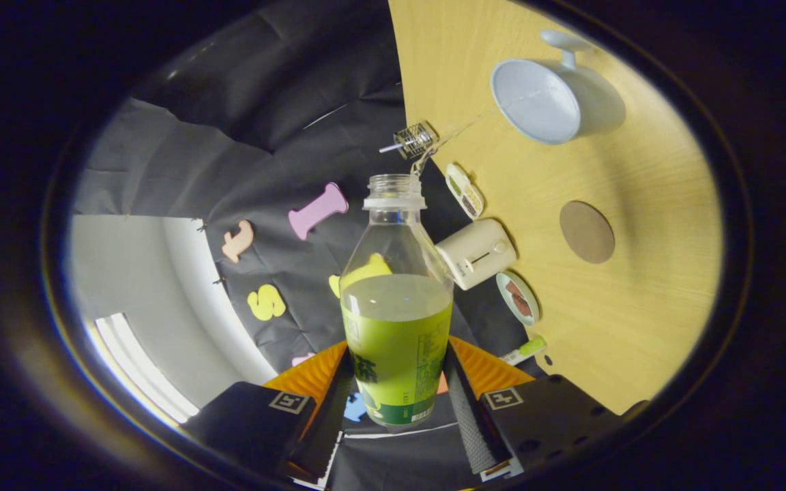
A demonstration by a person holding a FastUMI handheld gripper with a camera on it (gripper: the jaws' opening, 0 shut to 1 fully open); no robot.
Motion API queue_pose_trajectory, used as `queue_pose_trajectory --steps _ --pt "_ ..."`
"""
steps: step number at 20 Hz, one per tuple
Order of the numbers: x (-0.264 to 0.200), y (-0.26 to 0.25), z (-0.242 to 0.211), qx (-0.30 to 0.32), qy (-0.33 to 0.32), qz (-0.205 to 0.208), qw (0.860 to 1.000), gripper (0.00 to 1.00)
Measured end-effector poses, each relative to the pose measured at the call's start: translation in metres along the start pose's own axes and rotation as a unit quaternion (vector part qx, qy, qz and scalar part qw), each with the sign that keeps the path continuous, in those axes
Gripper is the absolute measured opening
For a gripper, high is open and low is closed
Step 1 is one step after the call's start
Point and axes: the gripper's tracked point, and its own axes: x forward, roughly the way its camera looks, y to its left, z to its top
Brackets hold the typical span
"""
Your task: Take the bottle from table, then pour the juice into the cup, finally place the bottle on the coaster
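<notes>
Jaws: clamped on the bottle (pixel 396 320), one finger pressing each side of its lower, labelled half; gripper (pixel 396 392) rolled so that the table (pixel 645 327) stands nearly on edge to one side.
Bottle: between the fingers, off the table, neck pointing away; cap off, mouth open; green juice filling roughly the lower half, its surface lying level across the body.
Cup (pixel 550 99): pale, with a handle, on the table well beyond the bottle's mouth and off to the side; looks empty, so pouring judged not yet begun.
Coaster (pixel 587 232): round, brown, bare, on the table between cup and near edge, well apart from the cup.
Other things: white toaster (pixel 476 254), small dish (pixel 518 298) and a divided tray (pixel 465 191) ranged along the table's far edge; a small wire object (pixel 415 140) above the bottle's mouth.
Handling: thin clear plastic, likely light and springy; hard squeezing could dent the wall and push juice upward. Smooth label probably slippery, so a hold low on the body, as now, seems sound.
Risk: open mouth, sloshing liquid; quick tilting could spill short of the cup.
</notes>
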Motion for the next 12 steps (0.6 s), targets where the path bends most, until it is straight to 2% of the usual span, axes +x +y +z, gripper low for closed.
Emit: queue_pose_trajectory --steps 12 --pt "-0.001 0.012 0.006 0.039 -0.004 0.007 0.999 0.77"
